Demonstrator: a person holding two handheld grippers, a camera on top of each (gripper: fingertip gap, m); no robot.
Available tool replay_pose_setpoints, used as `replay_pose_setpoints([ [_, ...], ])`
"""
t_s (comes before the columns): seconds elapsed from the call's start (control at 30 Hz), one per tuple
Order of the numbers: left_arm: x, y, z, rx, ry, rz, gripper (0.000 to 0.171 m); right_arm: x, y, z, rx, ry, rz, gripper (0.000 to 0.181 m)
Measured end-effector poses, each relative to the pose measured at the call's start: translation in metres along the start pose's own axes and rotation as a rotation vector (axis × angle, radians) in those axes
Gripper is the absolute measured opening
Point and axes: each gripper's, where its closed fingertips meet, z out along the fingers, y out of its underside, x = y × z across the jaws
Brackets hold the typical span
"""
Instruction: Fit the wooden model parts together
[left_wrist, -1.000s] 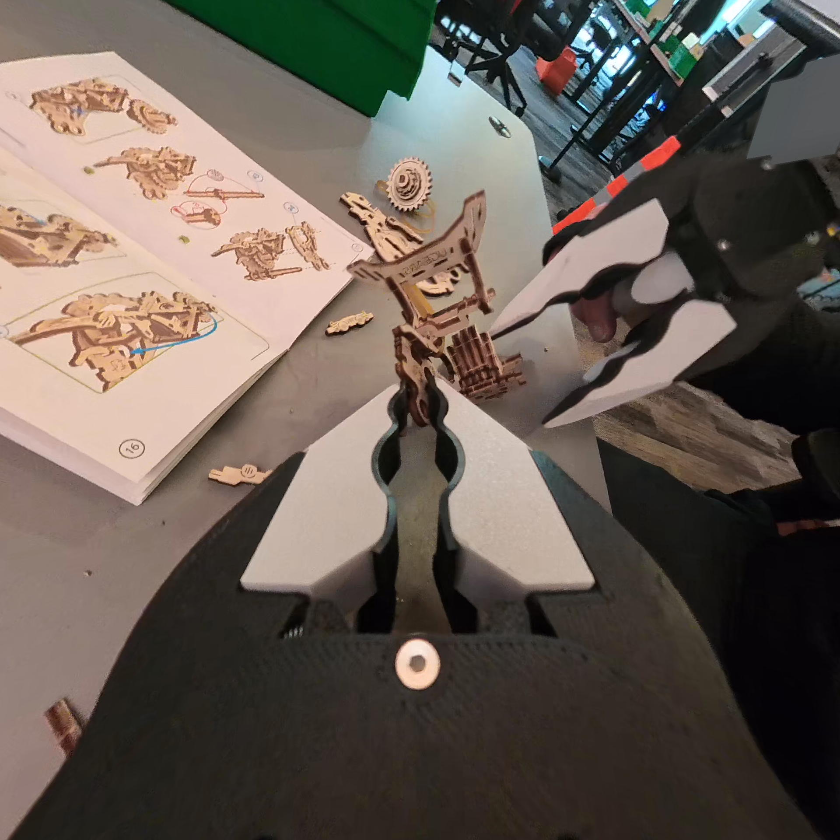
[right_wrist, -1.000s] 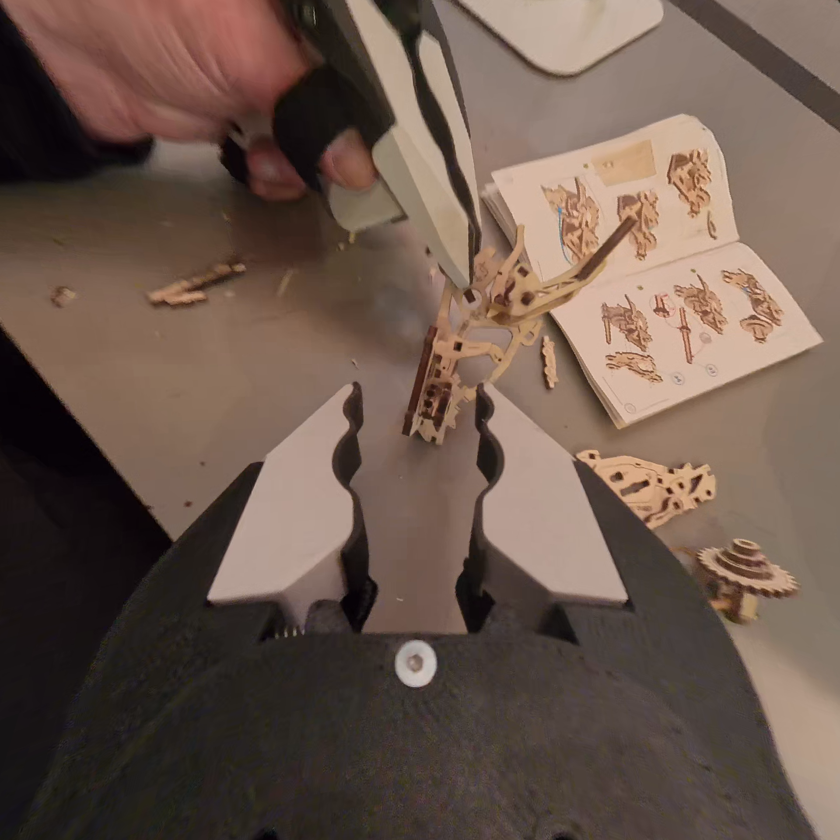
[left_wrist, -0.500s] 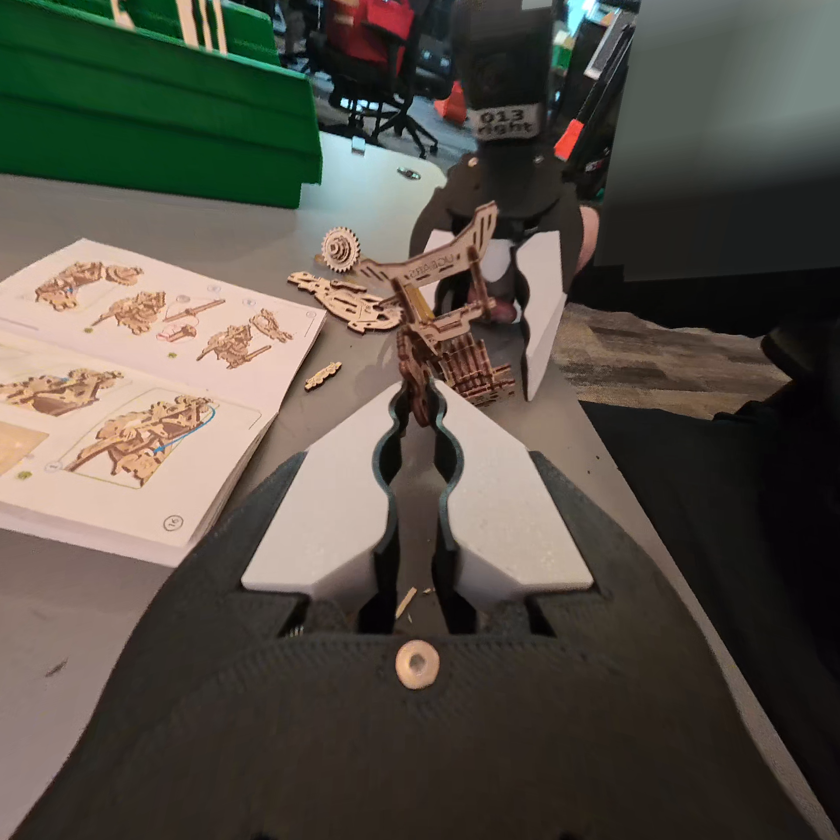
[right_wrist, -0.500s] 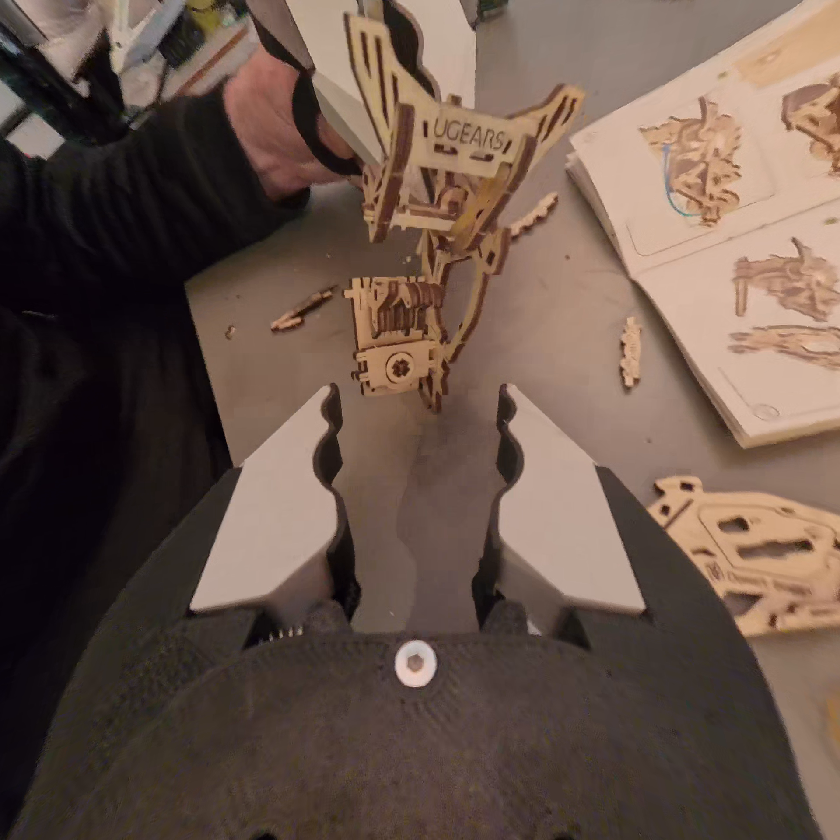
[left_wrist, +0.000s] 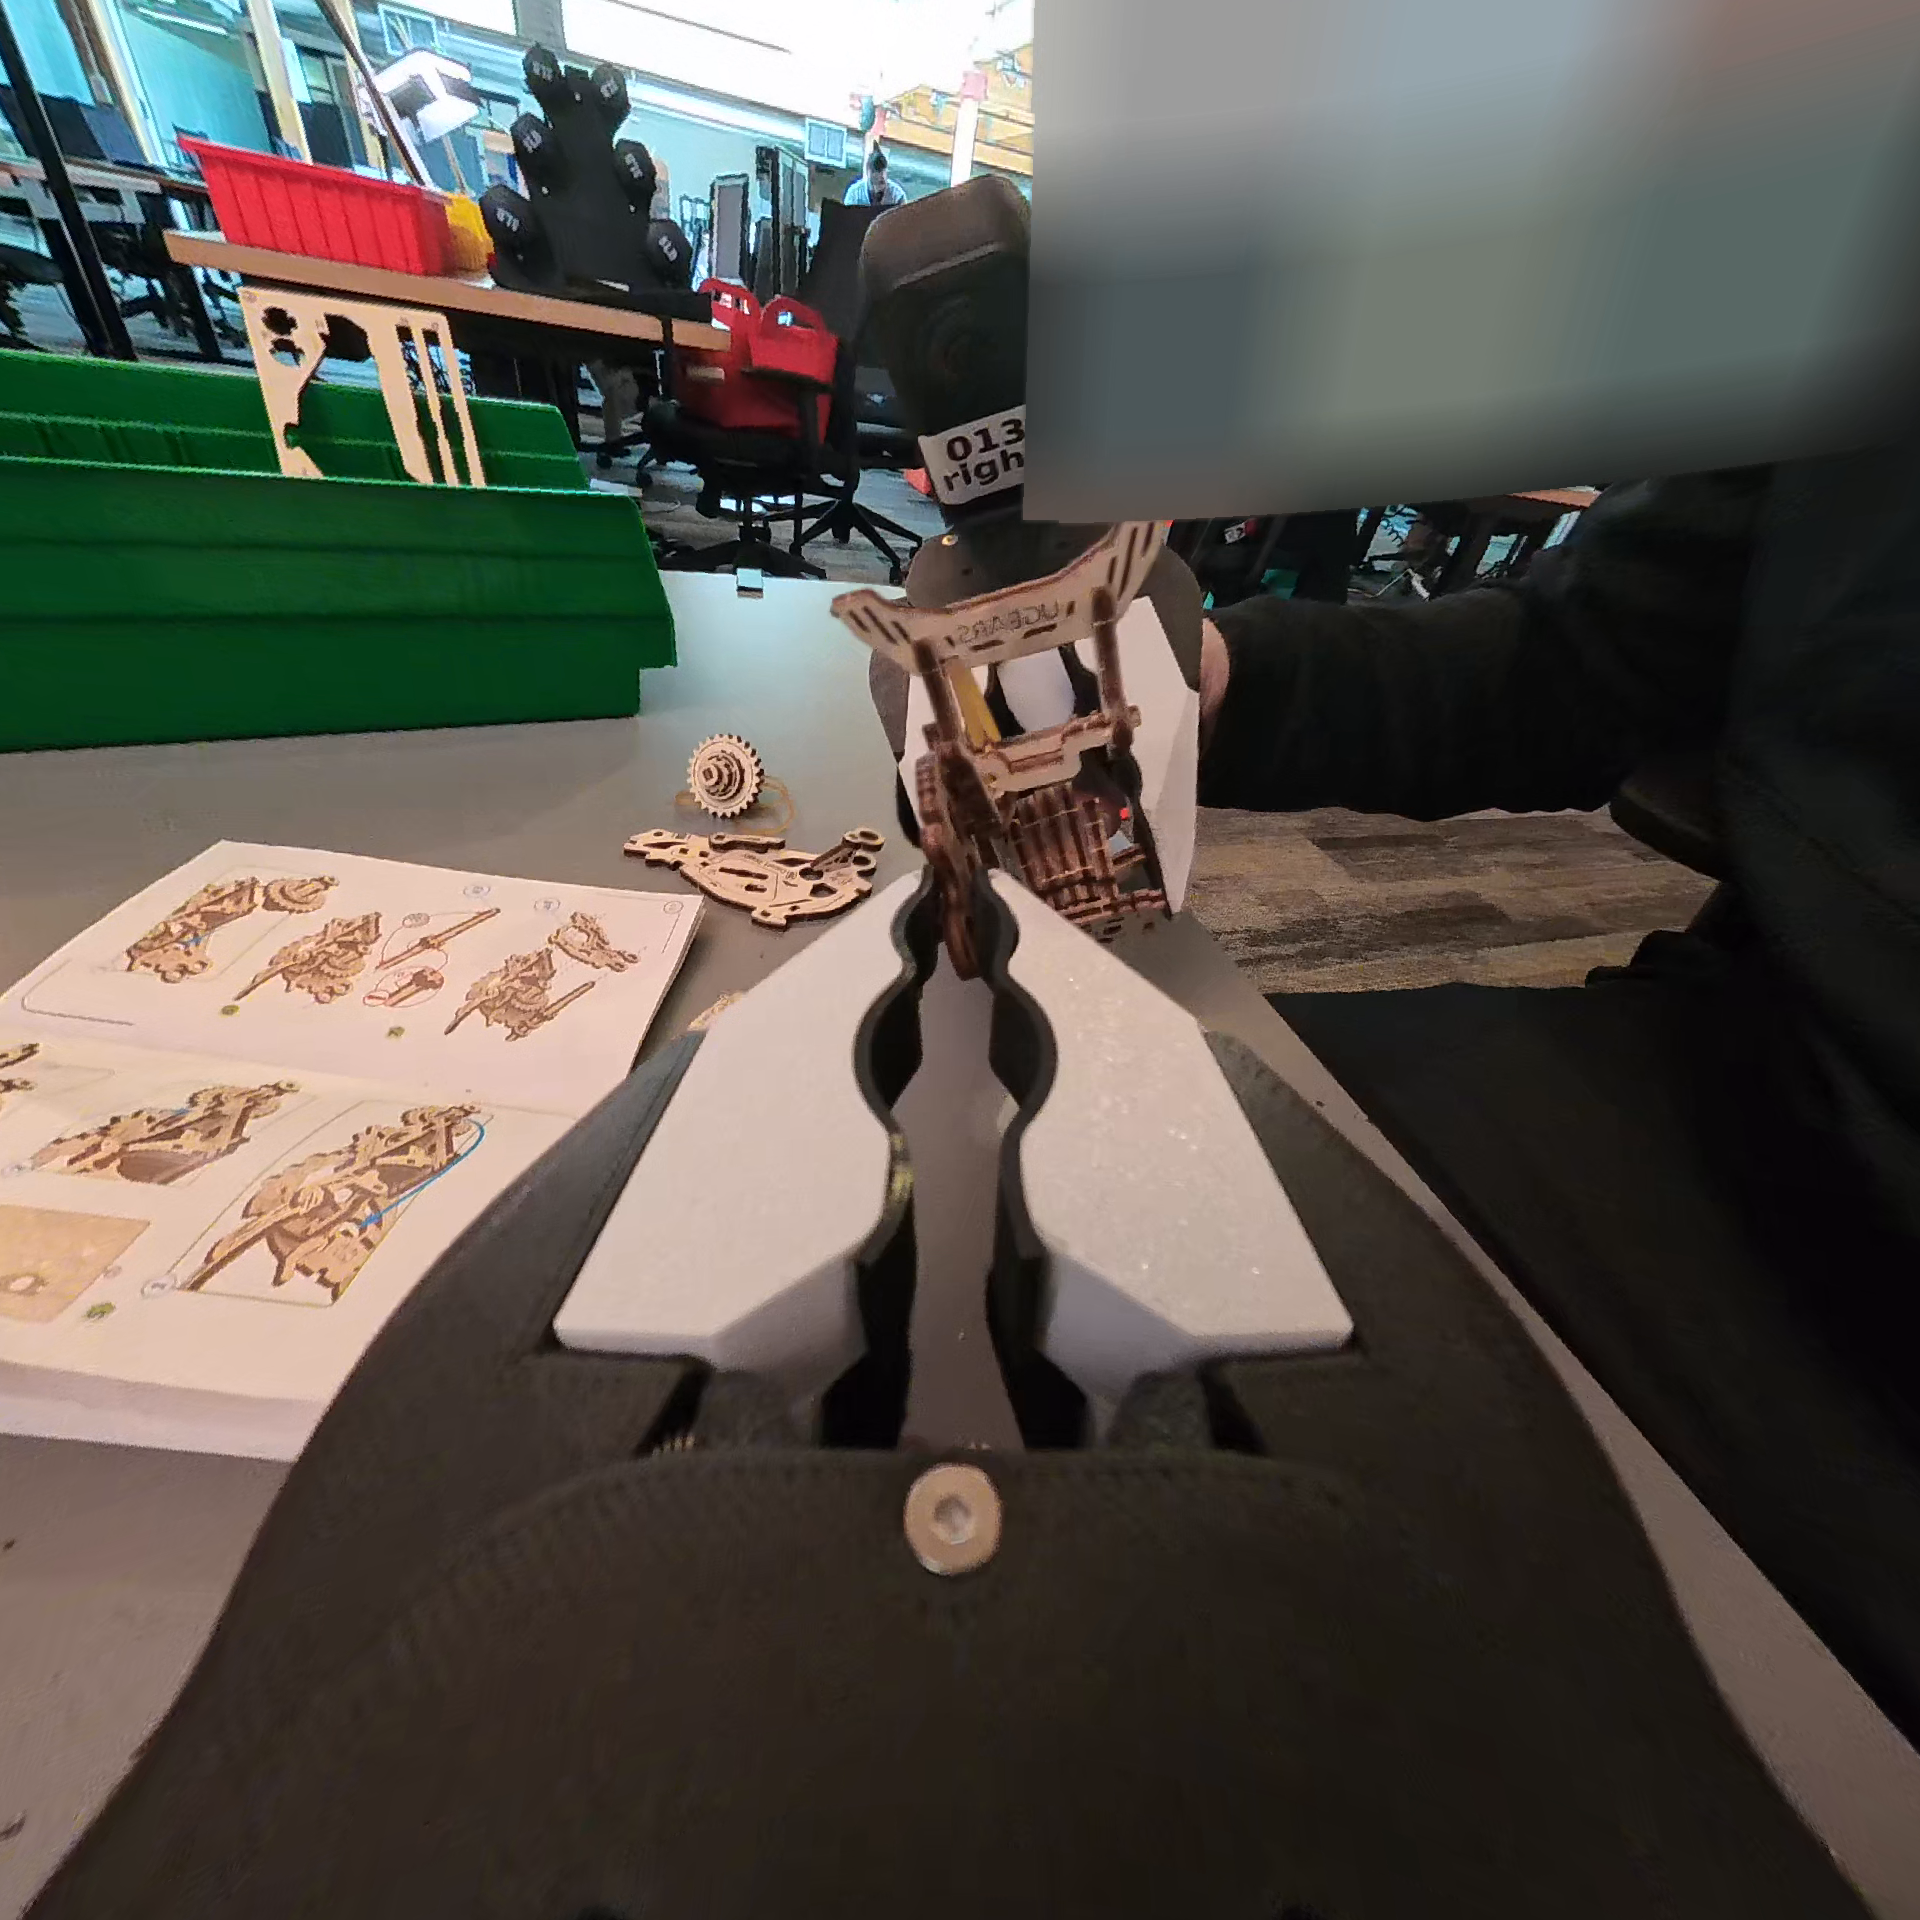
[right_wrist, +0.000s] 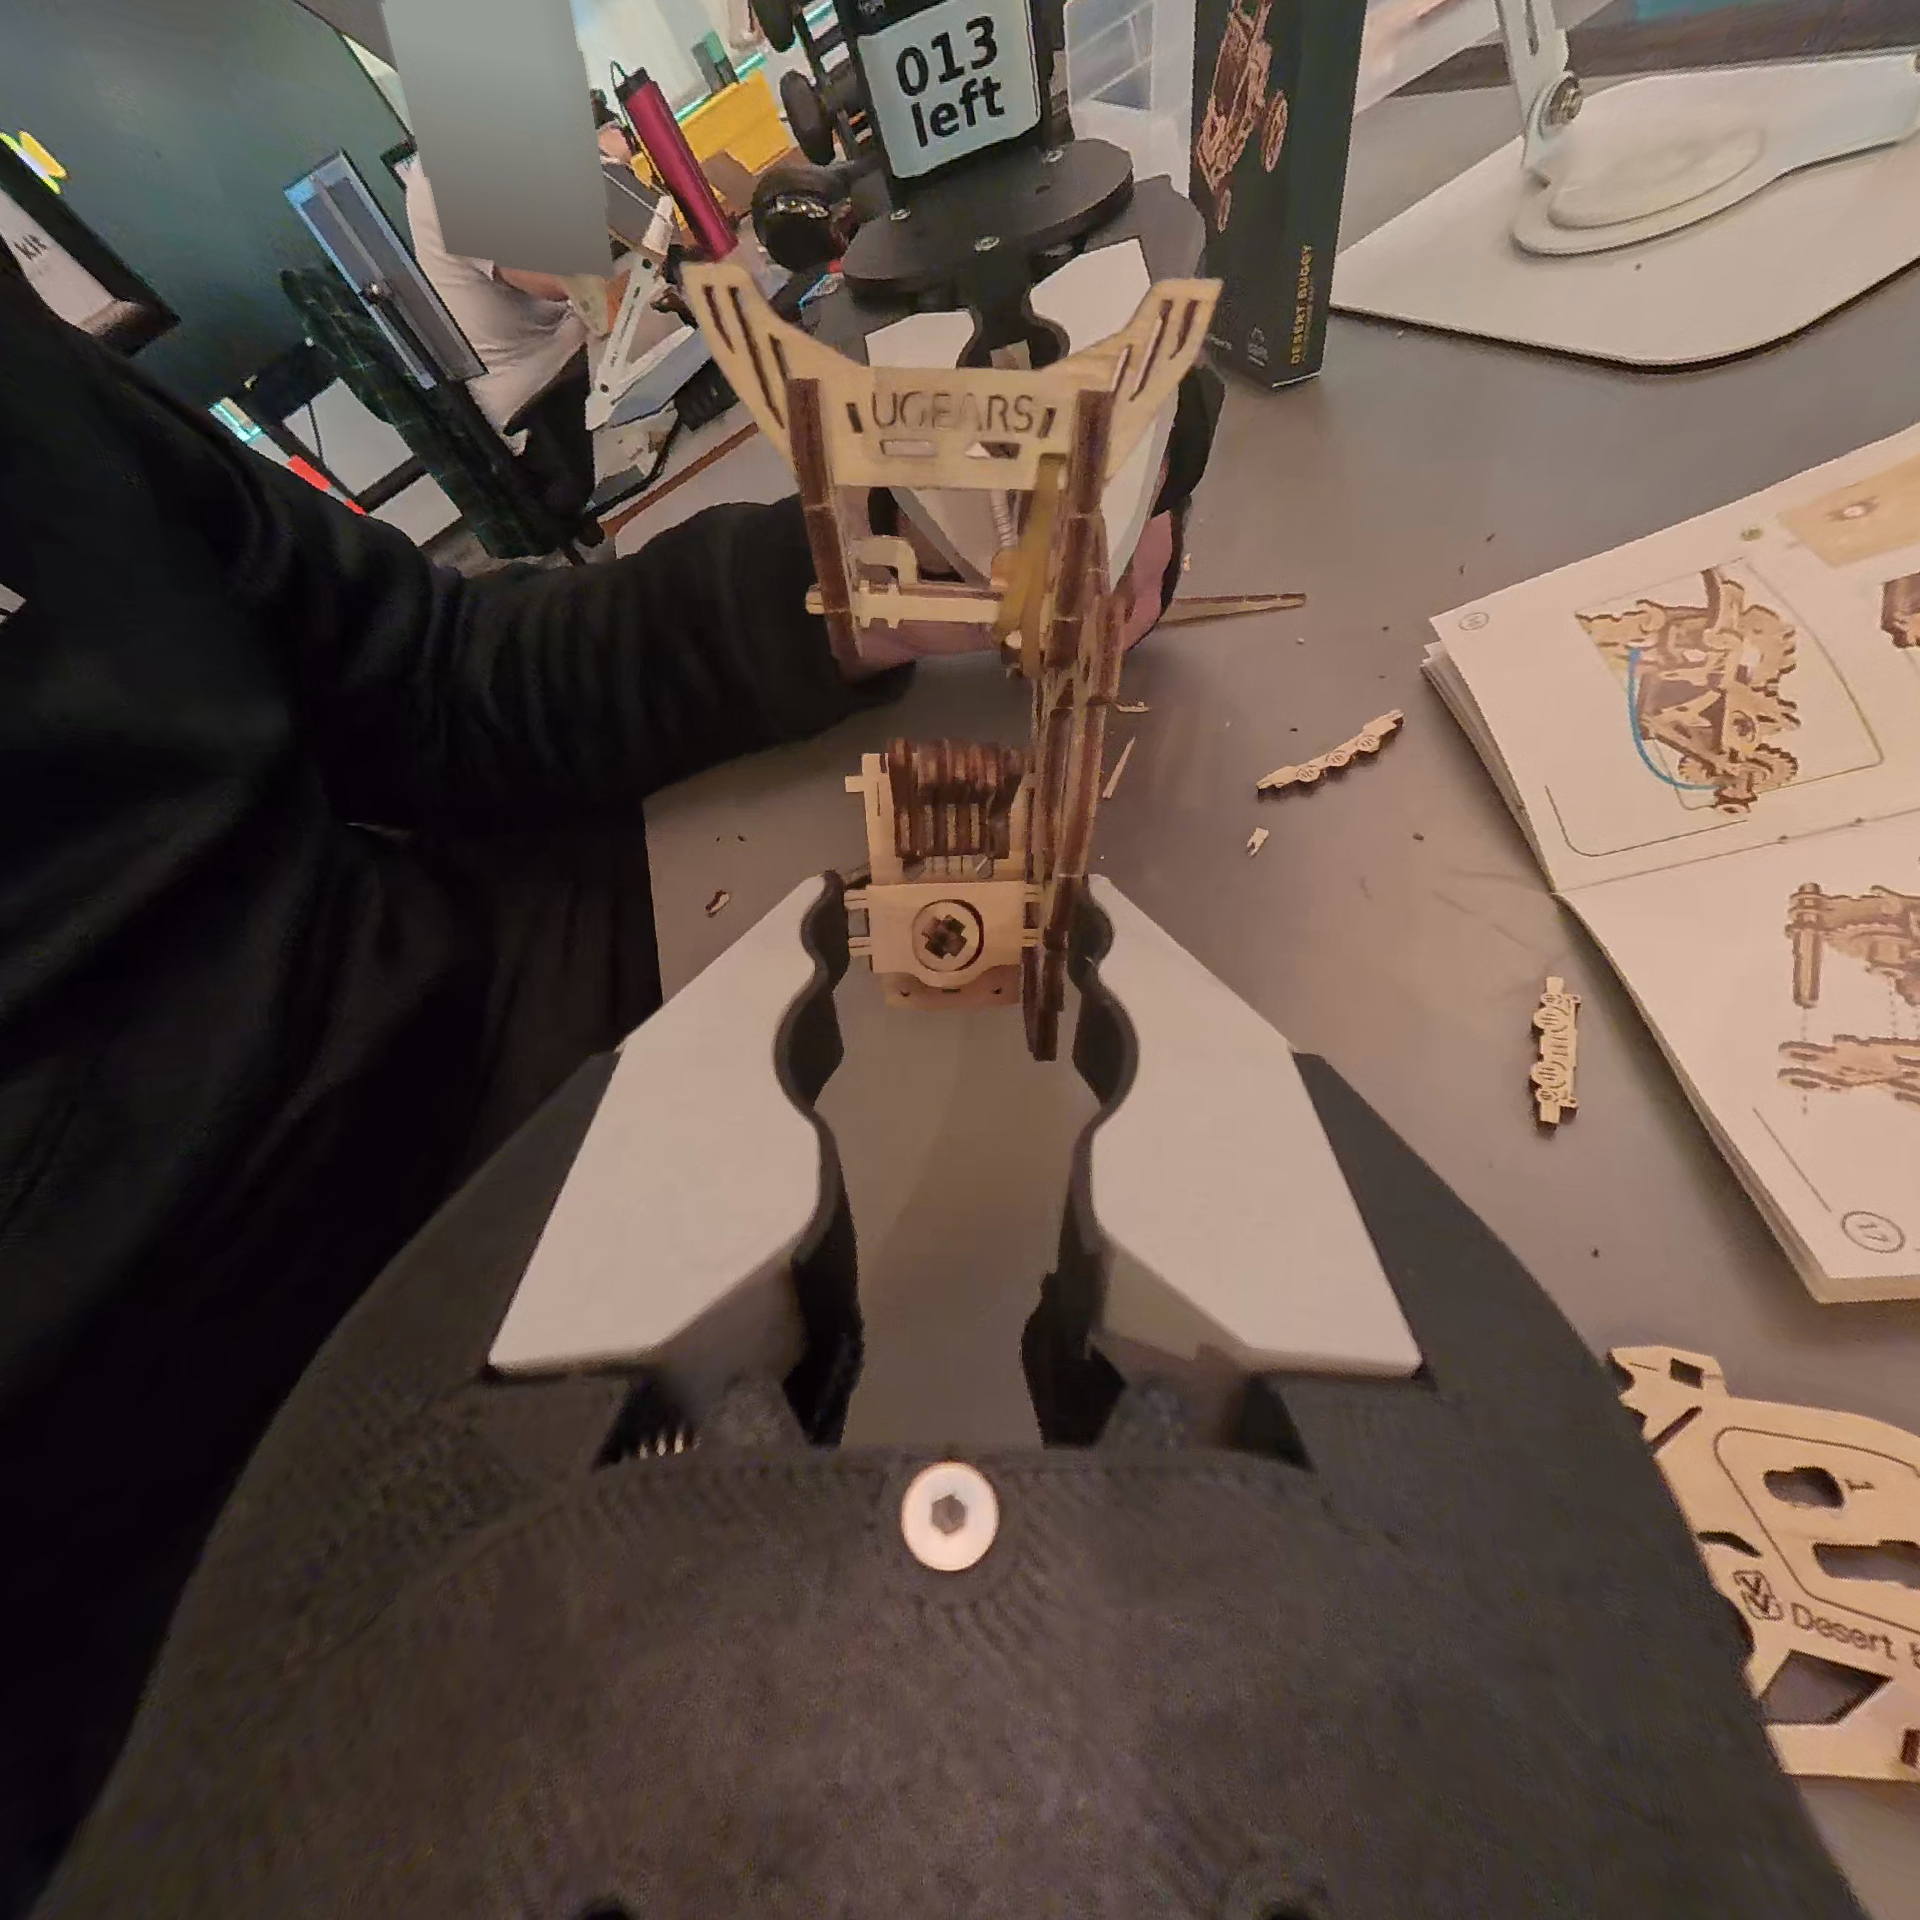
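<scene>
The left tongs (left_wrist: 958, 914) are clamped on the lower edge of a half-built wooden model (left_wrist: 1023, 769), holding it upright above the grey surface (left_wrist: 416, 790). Facing them from the far side, the right tongs (right_wrist: 951, 920) stand apart, their fingers (right_wrist: 727, 1091) on either side of the model's (right_wrist: 966, 665) blocky lower section, with the left finger tip at or just beside that block and the right tip beside the frame's edge; whether they press it is unclear. The model's winged top plate rises between the two tools. To the left tongs' left lies an open instruction booklet (left_wrist: 343, 1049) showing assembly drawings. Beyond it on the surface rest a flat wooden frame piece (left_wrist: 764, 871) and, farther back, a small wooden gear (left_wrist: 725, 774). A short wooden strip (right_wrist: 1555, 1060) lies just beside the booklet (right_wrist: 1714, 831). Green bins (left_wrist: 312, 582) line the surface's far edge. The person's dark sleeves reach in from the side.
</scene>
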Motion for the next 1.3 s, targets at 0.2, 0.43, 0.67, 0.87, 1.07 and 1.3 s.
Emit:
replay_pose_setpoints([
  [0.2, 0.000, -0.003, -0.002, 0.022, 0.001, 0.001, 0.003, 0.000, -0.002, 0.000, -0.002, 0.012, -0.013, 0.039],
  [0.43, 0.001, -0.007, -0.004, 0.046, 0.004, -0.002, 0.003, -0.002, -0.006, 0.001, -0.002, 0.032, -0.012, 0.038],
  [0.67, -0.001, -0.009, -0.005, 0.058, -0.007, -0.004, 0.003, -0.002, -0.006, 0.002, 0.001, 0.034, -0.012, 0.038],
  [0.87, -0.001, -0.015, -0.007, 0.094, -0.002, -0.018, 0.004, -0.007, -0.015, -0.002, 0.059, -0.034, 0.014, 0.041],
  [1.07, 0.000, -0.020, -0.005, 0.118, -0.005, -0.014, 0.003, -0.010, -0.011, 0.004, 0.040, -0.108, 0.062, 0.041],
  [1.3, -0.002, -0.023, -0.007, 0.141, -0.019, -0.020, 0.003, -0.008, -0.015, 0.005, 0.053, -0.080, 0.051, 0.039],
])
